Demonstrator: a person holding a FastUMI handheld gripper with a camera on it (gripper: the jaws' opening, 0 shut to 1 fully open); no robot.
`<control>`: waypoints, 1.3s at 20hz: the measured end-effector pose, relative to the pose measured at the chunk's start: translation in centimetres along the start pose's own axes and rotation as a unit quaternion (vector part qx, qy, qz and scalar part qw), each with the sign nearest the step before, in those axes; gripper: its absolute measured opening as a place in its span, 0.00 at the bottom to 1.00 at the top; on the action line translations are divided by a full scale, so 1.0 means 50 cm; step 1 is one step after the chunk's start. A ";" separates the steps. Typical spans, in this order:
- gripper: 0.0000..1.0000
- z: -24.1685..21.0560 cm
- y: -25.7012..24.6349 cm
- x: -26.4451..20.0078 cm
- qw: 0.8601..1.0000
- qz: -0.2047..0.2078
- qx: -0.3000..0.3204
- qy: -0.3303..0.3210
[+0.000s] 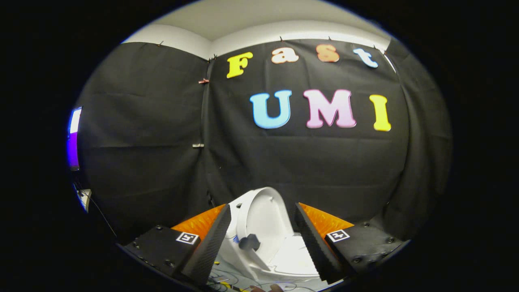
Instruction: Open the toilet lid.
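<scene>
Gripper view looks along the tool, whose fingers stand spread apart with nothing held between them. Between and beyond them sits the white toilet, its lid already raised and leaning back toward the black cloth wall. A small dark piece shows on the lid's lower part, probably a grip aid. With the lid upright, the task looks finished, which likely explains the tool holding clear.

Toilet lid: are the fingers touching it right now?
Apart. In the gripper view the toilet lid stands raised beyond and between the open gripper; white lid surface and bowl show on the inner side of each finger, neither pressing on it.
</scene>
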State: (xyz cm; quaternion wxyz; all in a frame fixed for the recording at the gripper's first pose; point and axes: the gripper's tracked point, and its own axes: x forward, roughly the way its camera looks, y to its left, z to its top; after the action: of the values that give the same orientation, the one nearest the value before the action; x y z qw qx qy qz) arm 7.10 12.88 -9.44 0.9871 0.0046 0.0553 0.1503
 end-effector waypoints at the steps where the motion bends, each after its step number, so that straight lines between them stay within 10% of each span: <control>1: 0.98 0.031 -0.010 -0.020 1.000 -0.009 -0.009 -0.016; 8: 0.98 0.175 -0.071 -0.167 0.994 -0.056 -0.011 -0.089; 26: 0.98 0.199 -0.129 -0.227 0.991 -0.097 -0.018 -0.085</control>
State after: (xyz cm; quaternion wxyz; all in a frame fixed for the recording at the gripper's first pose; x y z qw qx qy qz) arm -0.66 3.41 1.49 0.9981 -0.0059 -0.0312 0.0536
